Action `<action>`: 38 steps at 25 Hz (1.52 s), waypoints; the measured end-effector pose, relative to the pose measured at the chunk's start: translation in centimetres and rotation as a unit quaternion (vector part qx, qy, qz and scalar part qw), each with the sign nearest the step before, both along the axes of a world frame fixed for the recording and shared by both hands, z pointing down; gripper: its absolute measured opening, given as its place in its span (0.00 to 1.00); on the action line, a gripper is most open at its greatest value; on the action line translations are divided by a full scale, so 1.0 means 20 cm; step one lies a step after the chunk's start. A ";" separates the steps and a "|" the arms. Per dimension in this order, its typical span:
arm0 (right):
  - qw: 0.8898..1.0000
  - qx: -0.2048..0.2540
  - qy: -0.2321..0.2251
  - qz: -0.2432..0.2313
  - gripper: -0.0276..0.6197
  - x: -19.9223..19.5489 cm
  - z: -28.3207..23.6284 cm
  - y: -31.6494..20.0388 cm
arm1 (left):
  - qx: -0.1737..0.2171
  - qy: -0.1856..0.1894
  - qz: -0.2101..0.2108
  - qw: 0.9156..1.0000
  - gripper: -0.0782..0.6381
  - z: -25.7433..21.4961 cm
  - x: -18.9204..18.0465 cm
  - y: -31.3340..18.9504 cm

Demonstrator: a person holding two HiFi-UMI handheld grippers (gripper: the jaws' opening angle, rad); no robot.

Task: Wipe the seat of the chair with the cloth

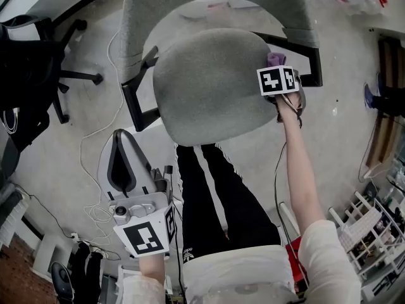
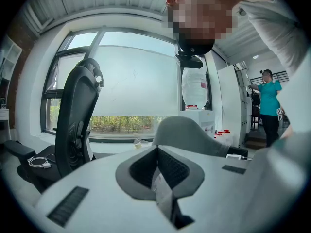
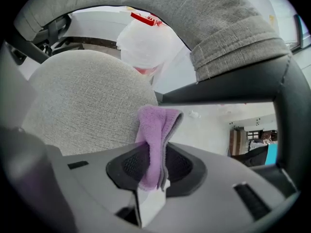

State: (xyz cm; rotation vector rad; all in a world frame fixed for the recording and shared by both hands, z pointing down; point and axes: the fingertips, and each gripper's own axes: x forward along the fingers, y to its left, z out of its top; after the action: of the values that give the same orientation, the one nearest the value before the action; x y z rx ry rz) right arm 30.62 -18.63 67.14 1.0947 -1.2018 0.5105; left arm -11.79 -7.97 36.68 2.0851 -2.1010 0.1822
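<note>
The grey fabric chair seat (image 1: pixel 209 84) fills the upper middle of the head view, with its grey backrest (image 1: pixel 215 5) behind it. My right gripper (image 1: pixel 276 61) is at the seat's right edge, shut on a purple cloth (image 3: pixel 156 130) that sticks up folded between its jaws. The cloth (image 1: pixel 274 58) shows as a small purple patch by the marker cube. In the right gripper view the seat (image 3: pixel 82 101) lies just left of the cloth. My left gripper (image 1: pixel 123 166) hangs low at the left, away from the chair, shut with nothing in it (image 2: pixel 158 166).
Black armrests (image 1: pixel 136 100) flank the seat, the right one (image 1: pixel 304 56) close beside my right gripper. A black office chair (image 1: pixel 31 68) stands at the far left. White cables (image 1: pixel 95 138) trail over the floor. My legs (image 1: pixel 215 195) are below the seat. A rack (image 1: pixel 373 233) stands at right.
</note>
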 end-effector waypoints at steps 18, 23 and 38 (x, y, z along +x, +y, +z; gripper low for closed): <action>0.887 -0.129 -0.437 -0.074 0.18 -1.59 -0.23 1.04 | -0.003 0.006 -0.013 1.000 0.13 0.02 -0.09 0.06; 0.879 -0.139 -0.452 -0.056 0.18 -1.76 -0.18 1.15 | -0.005 0.010 -0.020 1.000 0.13 0.04 -0.11 0.06; 0.897 -0.136 -0.419 -0.039 0.18 -1.72 0.03 1.15 | -0.015 0.014 -0.016 1.000 0.13 0.08 -0.05 0.07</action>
State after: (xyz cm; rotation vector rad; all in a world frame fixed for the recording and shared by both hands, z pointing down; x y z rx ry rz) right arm -3.73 4.30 67.75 0.5676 -1.8353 1.1192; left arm -12.76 -6.51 38.38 2.0241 -2.1011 0.1773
